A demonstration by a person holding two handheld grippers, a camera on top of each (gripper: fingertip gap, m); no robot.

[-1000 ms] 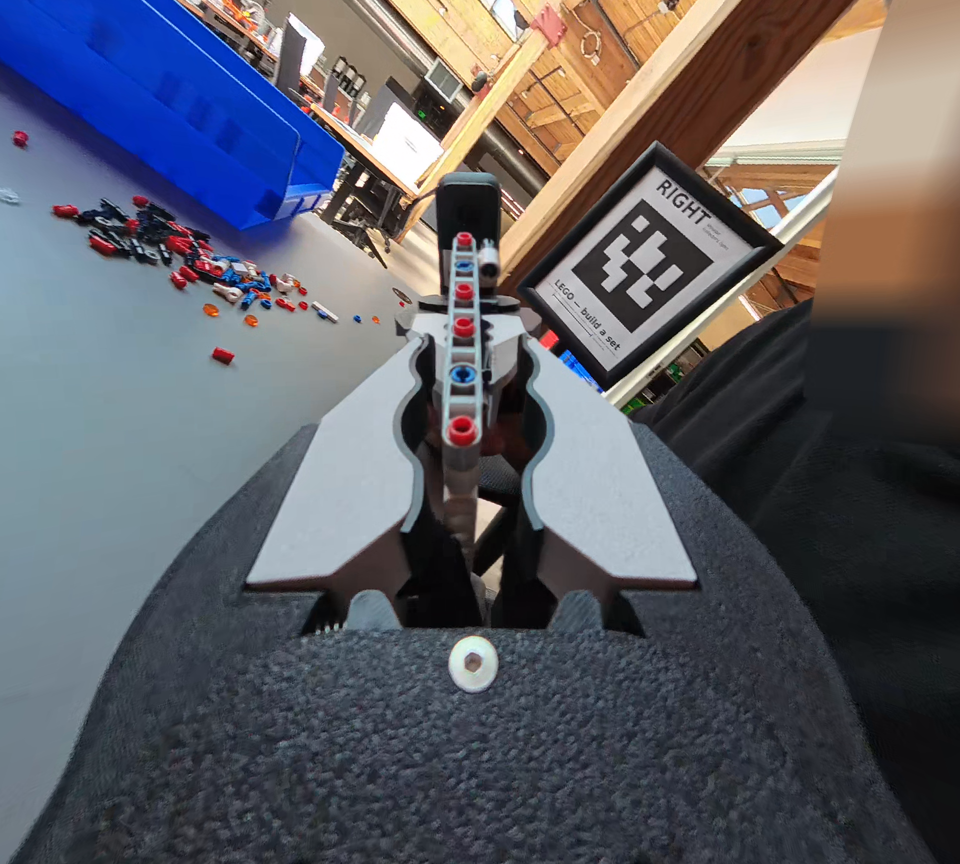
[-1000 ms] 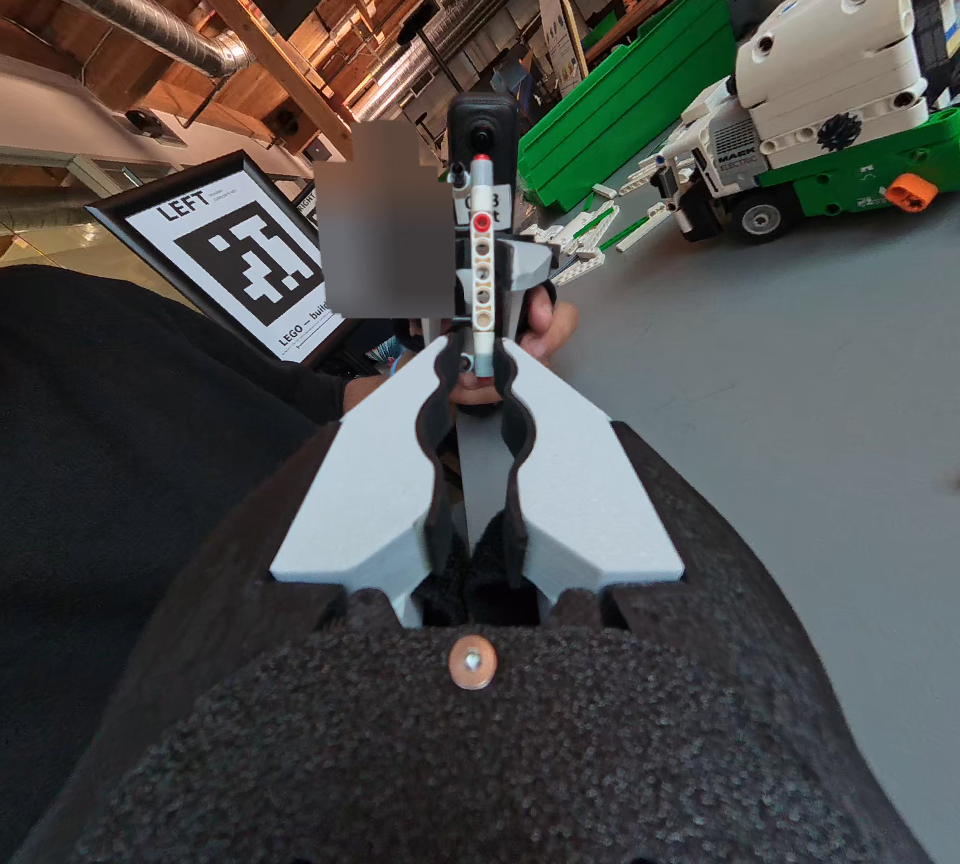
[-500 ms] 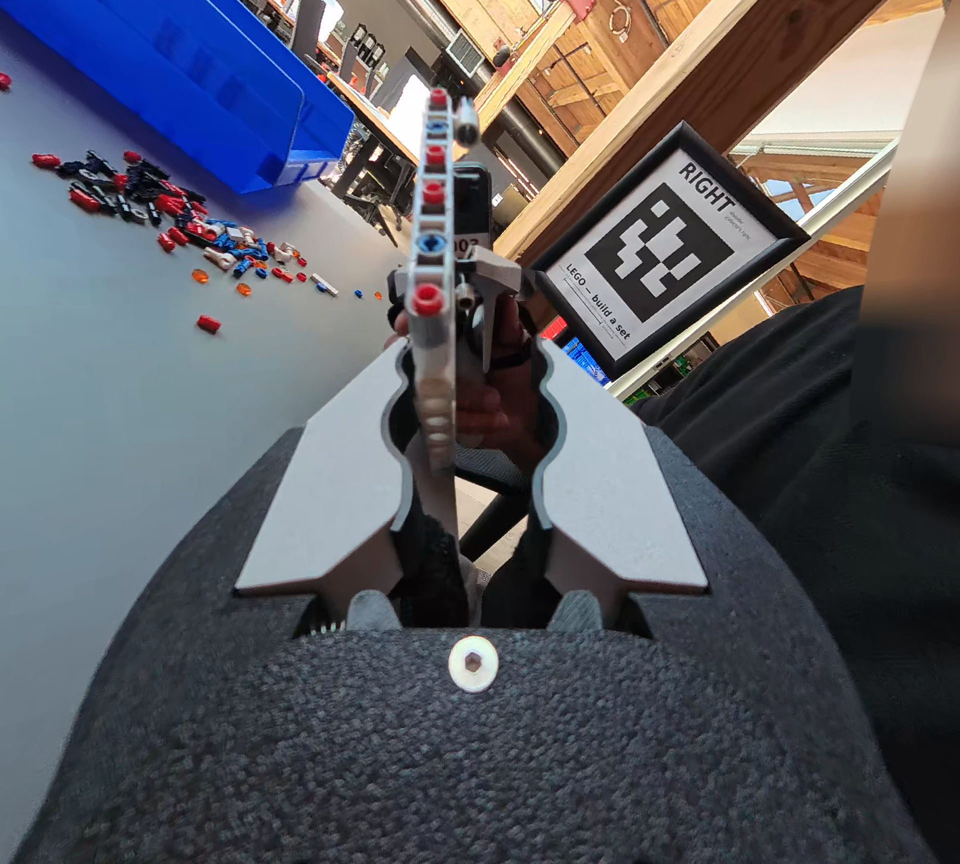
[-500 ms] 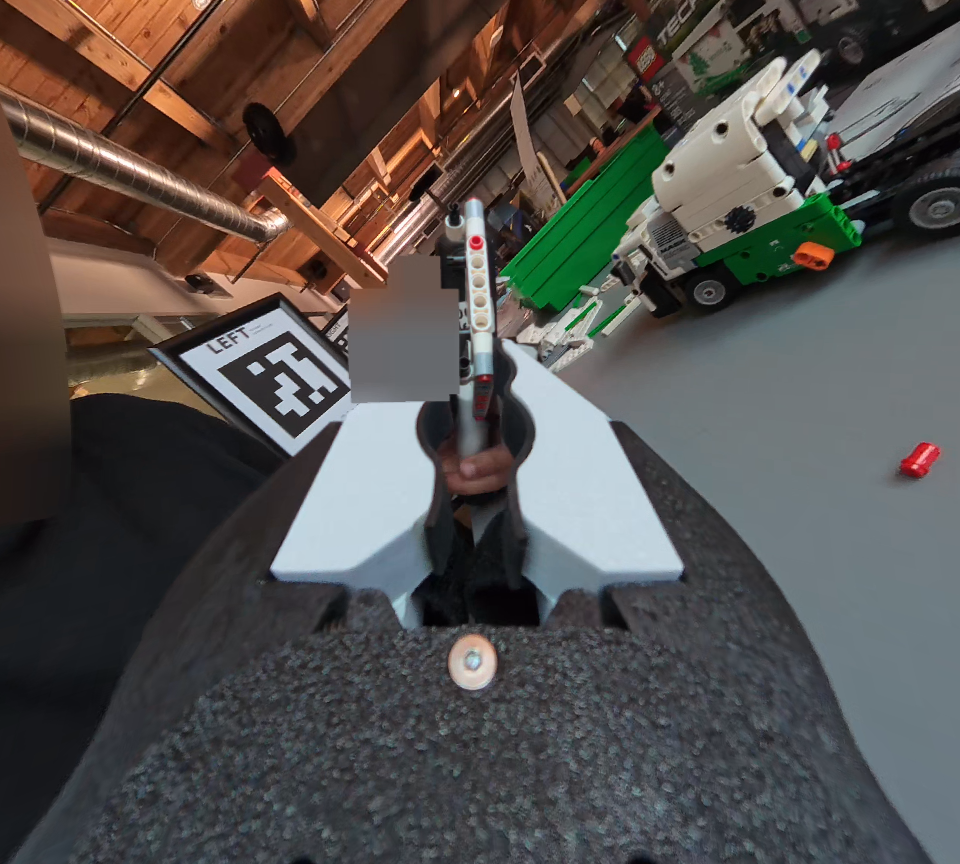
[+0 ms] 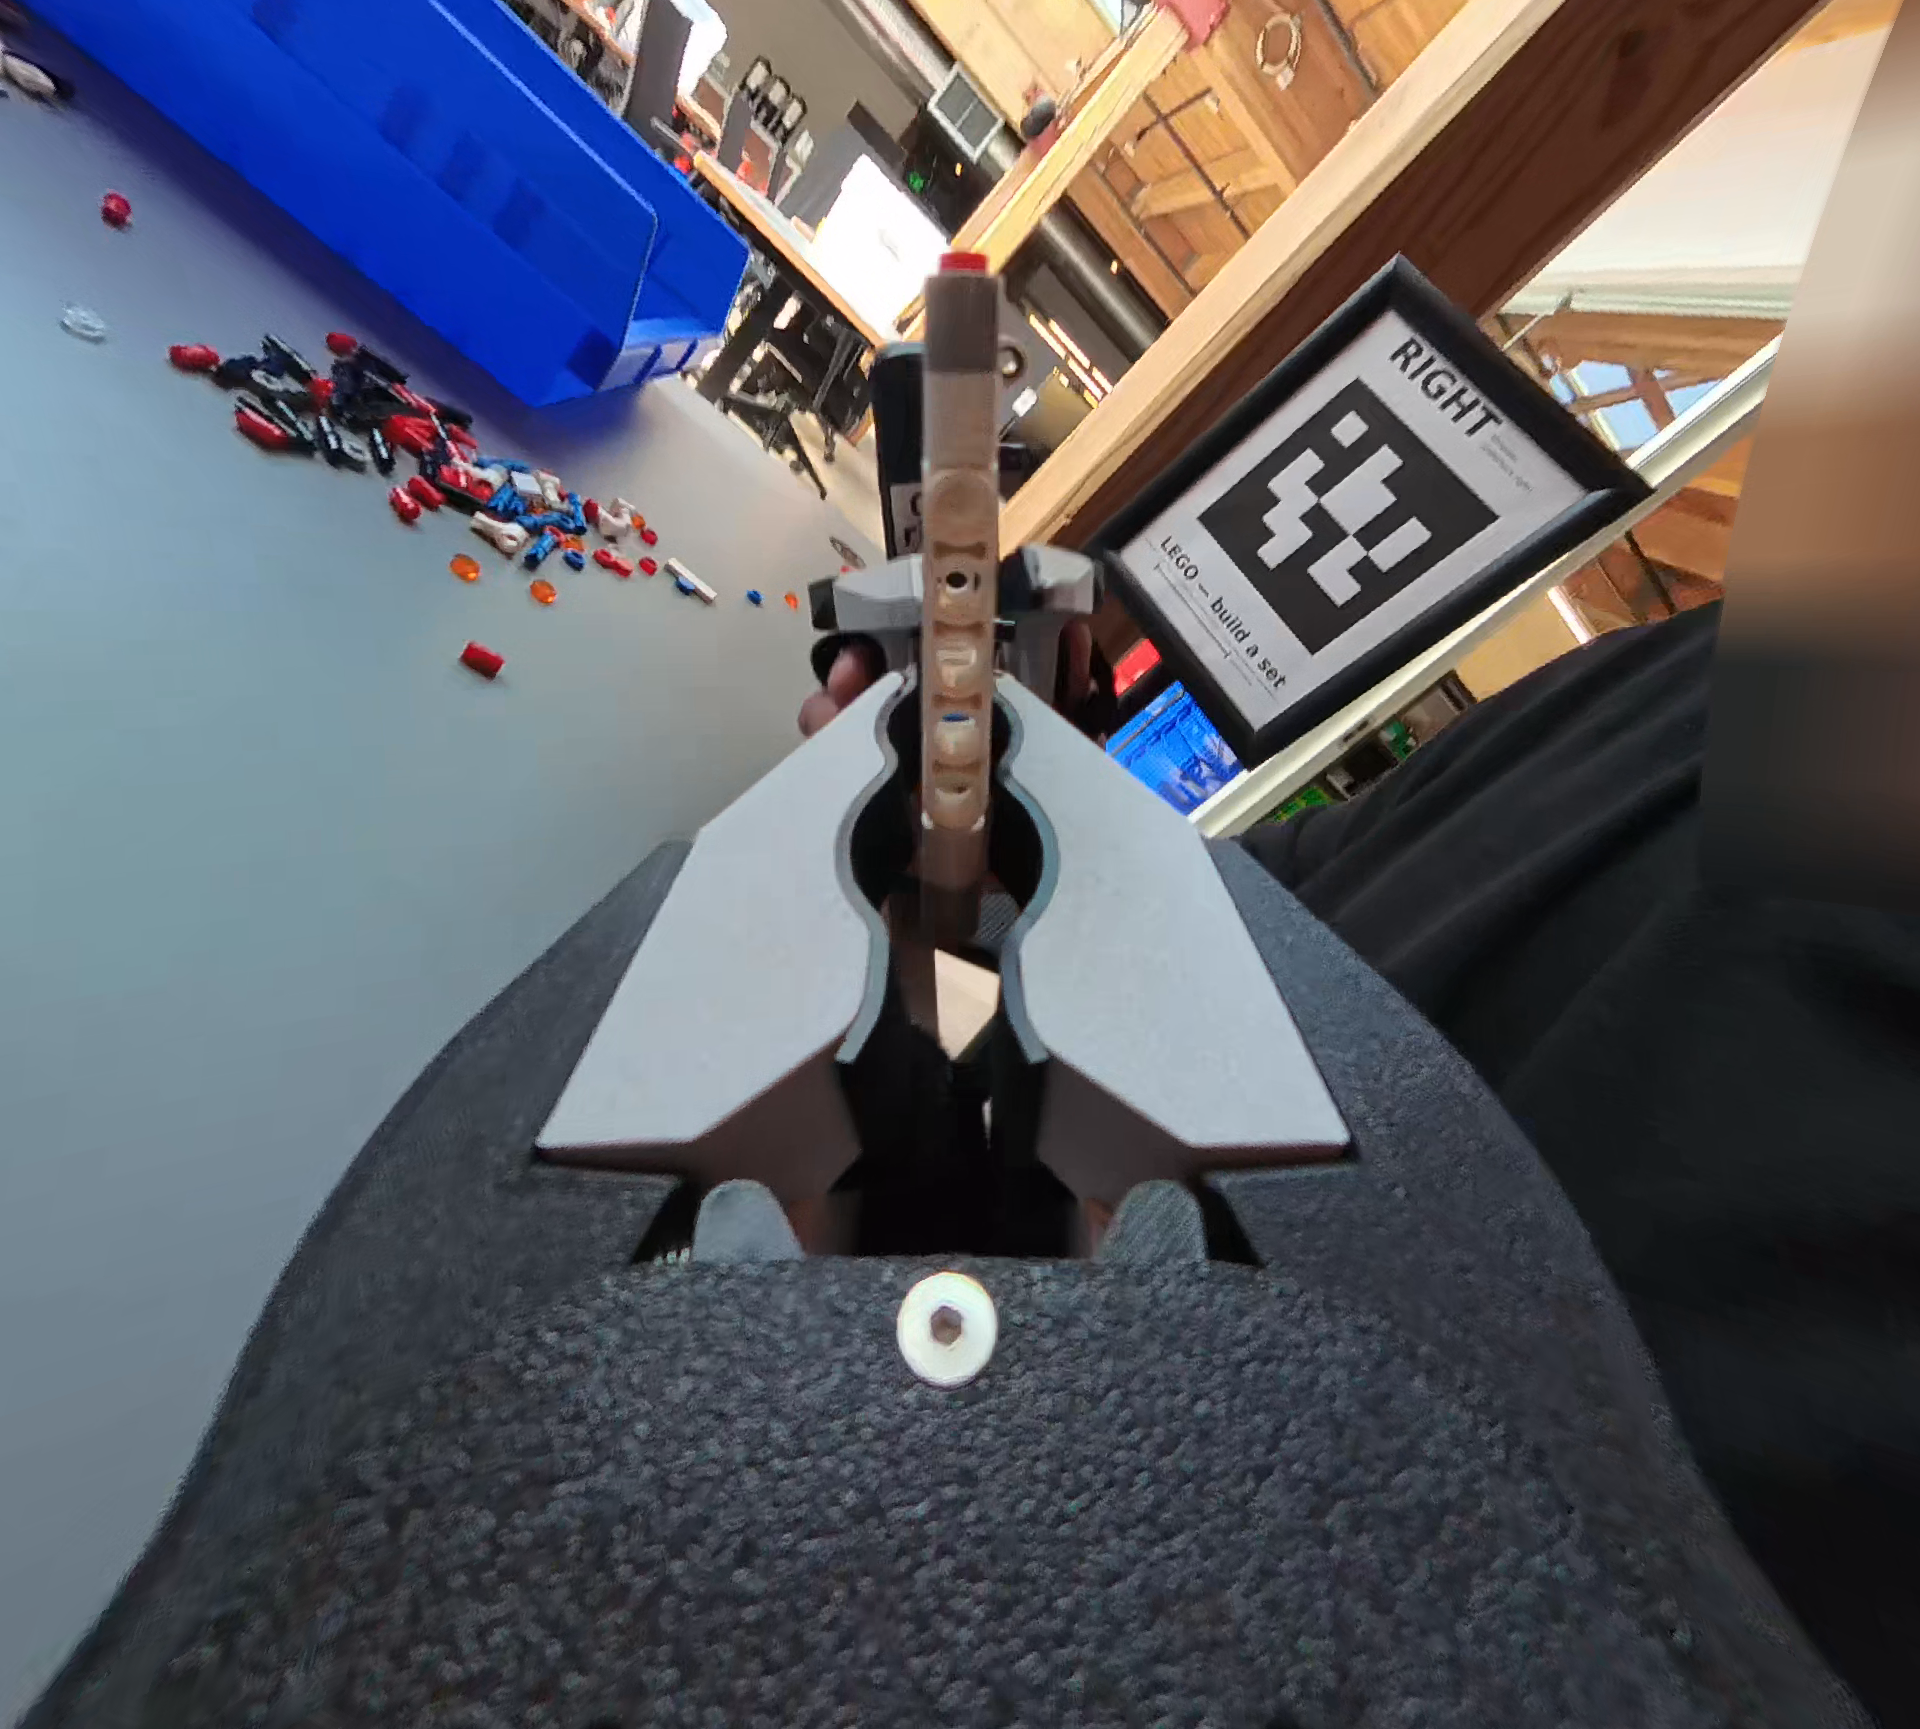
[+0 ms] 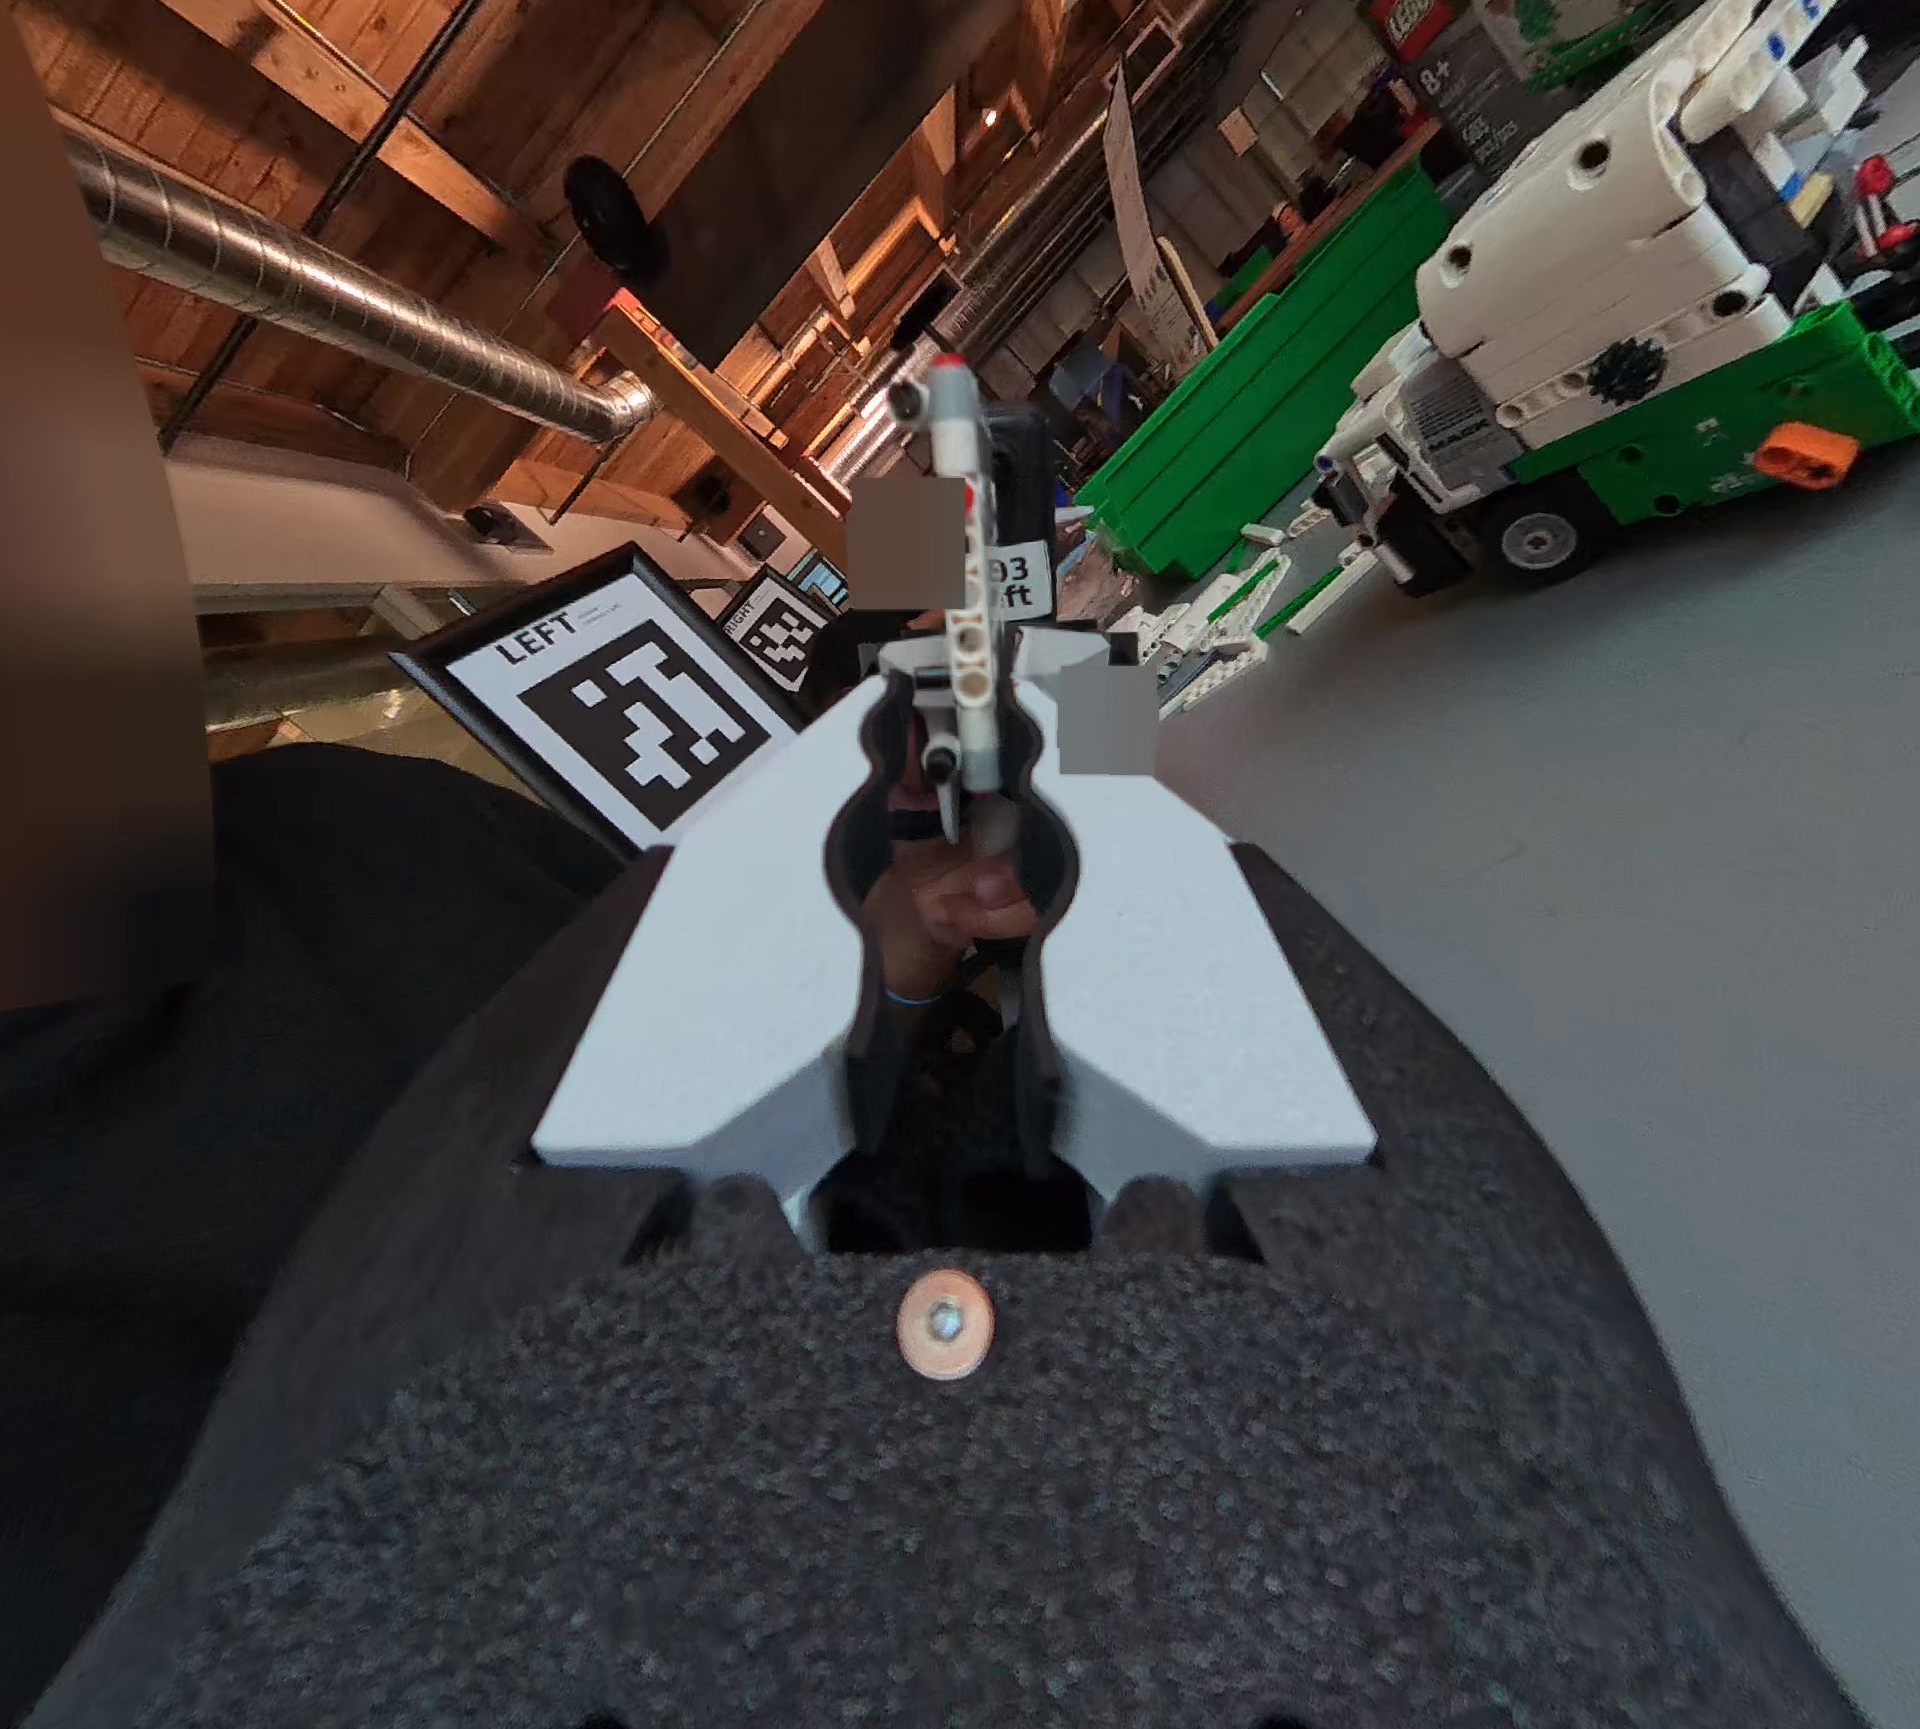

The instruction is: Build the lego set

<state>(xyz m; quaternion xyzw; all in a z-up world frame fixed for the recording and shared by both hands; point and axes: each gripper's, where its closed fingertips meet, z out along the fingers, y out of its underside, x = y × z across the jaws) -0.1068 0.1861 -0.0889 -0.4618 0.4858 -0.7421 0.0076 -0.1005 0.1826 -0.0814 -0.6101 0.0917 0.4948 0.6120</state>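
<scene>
Left of the grey Technic beam (image 5: 958,557), a blue bin (image 5: 416,152) stands at the far edge of the worktop (image 5: 260,796). A loose pile of small red, black and blue parts (image 5: 416,443) lies nearer, well apart from the beam. The beam is held upright off the worktop between the two facing grippers, red pin (image 5: 961,261) at its top. The left gripper (image 5: 951,723) is closed against both sides of the beam's lower part. The right gripper (image 6: 956,703) has the beam's end and a side pin between its fingertips, but whether it clamps them cannot be told. Right of the beam stand a framed marker card (image 5: 1351,516) and, in the right wrist view, a green bin (image 6: 1247,453) and a white-and-green truck model (image 6: 1621,349).

Judgement: this is a regrasp or hand-over. It would go best with the left grip seated flat on the beam faces, clear of the pins, and one gripper firm before the other lets go, with no twisting.

Against half a second ago, the left jaws, then wide apart, have narrowed onto the beam. The beam has turned from its pin-studded face to its holed side and sits centred.
</scene>
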